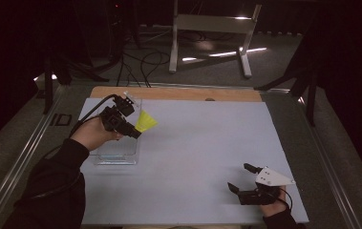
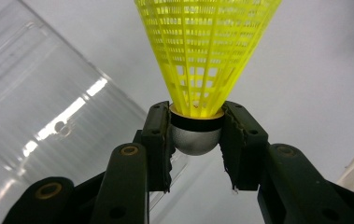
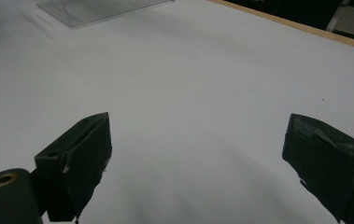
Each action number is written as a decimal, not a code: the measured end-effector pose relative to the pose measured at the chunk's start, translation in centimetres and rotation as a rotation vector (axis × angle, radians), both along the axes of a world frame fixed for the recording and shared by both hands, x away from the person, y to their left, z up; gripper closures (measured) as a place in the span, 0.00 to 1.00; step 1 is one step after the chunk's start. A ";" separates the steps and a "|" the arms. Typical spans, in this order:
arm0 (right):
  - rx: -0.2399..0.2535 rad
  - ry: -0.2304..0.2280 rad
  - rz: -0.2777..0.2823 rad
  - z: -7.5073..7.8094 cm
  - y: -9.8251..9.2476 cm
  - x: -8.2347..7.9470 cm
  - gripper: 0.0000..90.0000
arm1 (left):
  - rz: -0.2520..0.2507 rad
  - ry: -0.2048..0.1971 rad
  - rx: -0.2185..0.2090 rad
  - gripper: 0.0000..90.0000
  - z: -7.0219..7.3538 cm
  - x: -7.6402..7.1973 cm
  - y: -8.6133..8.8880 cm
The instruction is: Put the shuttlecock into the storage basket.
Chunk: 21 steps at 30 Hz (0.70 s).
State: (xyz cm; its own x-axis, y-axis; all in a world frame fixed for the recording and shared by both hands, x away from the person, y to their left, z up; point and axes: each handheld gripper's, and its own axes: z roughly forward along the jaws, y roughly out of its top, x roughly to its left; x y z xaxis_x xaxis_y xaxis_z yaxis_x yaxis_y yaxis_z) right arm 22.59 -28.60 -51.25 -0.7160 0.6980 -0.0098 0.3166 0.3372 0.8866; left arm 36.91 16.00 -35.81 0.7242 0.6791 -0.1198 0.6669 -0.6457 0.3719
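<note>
Yellow shuttlecock (image 1: 146,121) above clear box (image 1: 116,157) rim; bare white table (image 1: 202,143) rightward.

black grippers with brass-ringed pivots, one (image 1: 248,180) topped by a grey plate; dark sleeves.

shuttlecock (image 2: 202,56) skirt: cut off at top edge (left gripper view) | clear box (image 1: 116,155): partly behind hand

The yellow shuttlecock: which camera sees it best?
The left gripper view: the shuttlecock looms close, its silver cork pinched by the left gripper. The high view shows it small, beside the clear box.
</note>
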 end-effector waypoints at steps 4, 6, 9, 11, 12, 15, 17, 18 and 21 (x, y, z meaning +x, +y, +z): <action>0.002 0.001 0.000 0.0 0.0 0.0 0.09 | -0.001 -0.008 0.004 0.73 0.1 -0.2 0.9; 0.002 0.001 0.000 0.0 0.0 0.0 0.09 | -0.002 -0.009 0.008 0.73 0.1 -0.3 1.3; 0.002 0.004 0.000 0.0 0.0 0.0 0.09 | 0.012 -0.012 0.008 0.73 0.1 -0.5 2.0; 0.001 0.003 -0.001 0.0 0.0 0.0 0.09 | 0.015 -0.014 0.009 0.73 0.1 -0.5 2.3; 0.002 0.004 0.000 0.0 0.0 0.0 0.09 | 0.017 -0.012 0.007 0.73 0.1 -0.6 2.8; 0.000 0.005 0.001 -0.1 0.0 0.0 0.09 | 0.022 -0.012 0.006 0.73 0.0 -0.8 3.5; 0.000 0.005 0.001 -0.1 0.0 0.0 0.09 | 0.032 -0.013 0.006 0.73 -0.1 -1.0 4.0; 0.000 0.006 0.001 -0.1 0.0 0.0 0.09 | 0.033 -0.015 0.002 0.73 -0.1 -1.0 4.2; 0.000 0.005 0.000 -0.1 0.0 0.0 0.09 | 0.042 -0.014 -0.001 0.73 -0.3 -1.2 5.0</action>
